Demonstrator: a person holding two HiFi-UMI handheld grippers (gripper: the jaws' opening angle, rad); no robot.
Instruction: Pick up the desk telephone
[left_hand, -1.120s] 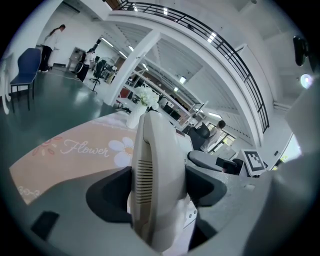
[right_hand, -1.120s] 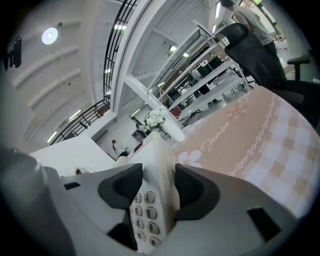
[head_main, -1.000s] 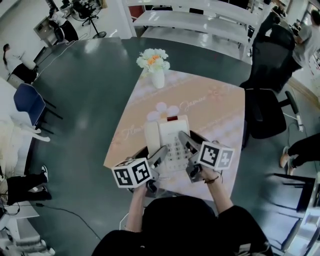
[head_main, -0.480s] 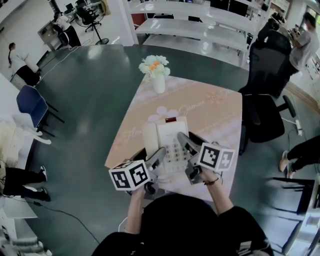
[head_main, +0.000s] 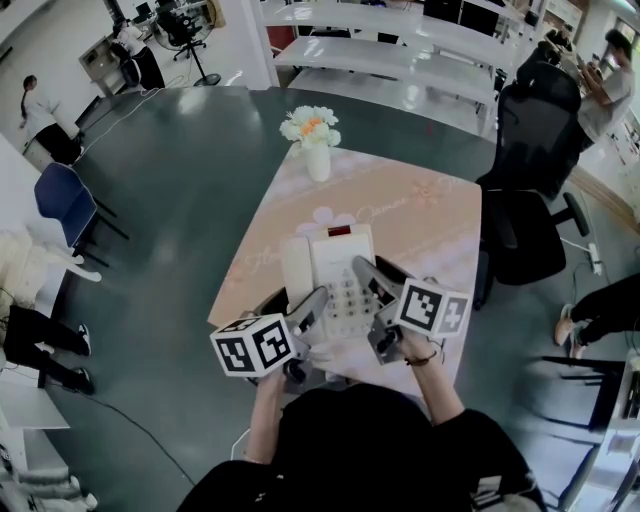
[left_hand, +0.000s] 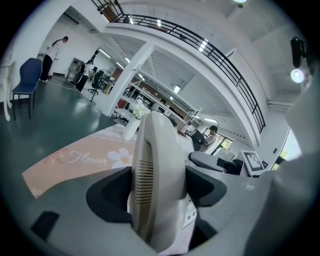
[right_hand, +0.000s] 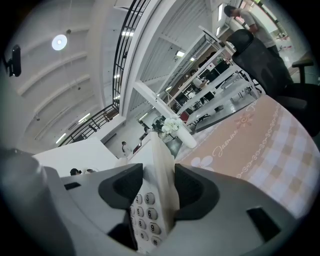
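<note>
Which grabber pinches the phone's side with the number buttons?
The right gripper: its jaws clamp the keypad edge of the cream plastic desk telephone. The left gripper clamps the handset side.

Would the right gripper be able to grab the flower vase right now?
Probably not: the right gripper is clamped on the desk telephone, which lies between it and the vase.

Cream plastic desk telephone (head_main: 338, 258) before you, handset (head_main: 297, 268) seated on its left, keypad (head_main: 346, 298) up, clamped at both sides.
</note>
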